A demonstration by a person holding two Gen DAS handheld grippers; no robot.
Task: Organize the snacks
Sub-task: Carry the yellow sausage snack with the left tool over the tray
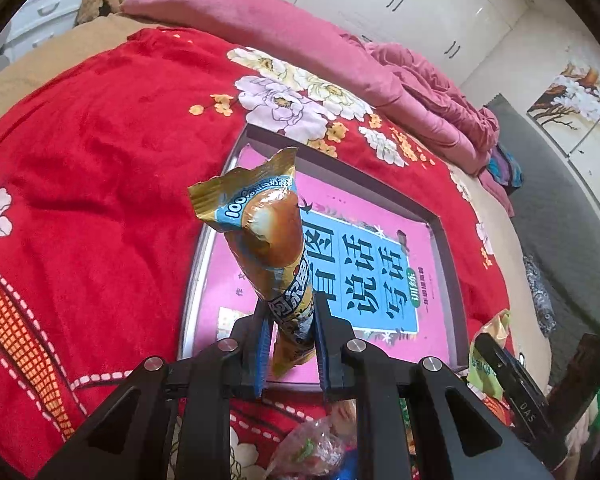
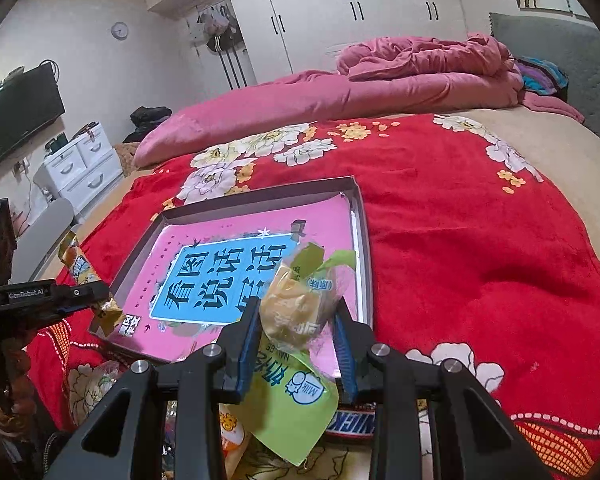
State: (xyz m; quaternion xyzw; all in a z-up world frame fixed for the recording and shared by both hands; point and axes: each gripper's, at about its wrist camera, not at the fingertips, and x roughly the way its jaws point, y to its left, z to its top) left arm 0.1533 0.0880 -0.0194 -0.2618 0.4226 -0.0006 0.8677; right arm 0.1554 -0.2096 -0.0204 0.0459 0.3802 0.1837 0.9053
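My left gripper (image 1: 290,322) is shut on a long gold-and-blue sausage stick packet (image 1: 266,236), which stands up over the near left corner of a shallow grey box (image 1: 446,240) lined with a pink and blue book cover. The right wrist view shows that same packet (image 2: 80,270) in the left gripper (image 2: 96,292) at the box's left edge (image 2: 136,246). My right gripper (image 2: 298,320) is shut on a yellow-green milk snack packet (image 2: 296,304), held above the box's near right part.
The box lies on a red flowered blanket (image 2: 460,240) on a bed, with a rolled pink quilt (image 2: 320,96) behind it. Several loose snacks, among them a Snickers bar (image 2: 352,420) and a clear packet (image 1: 316,448), lie near the front edge under the grippers.
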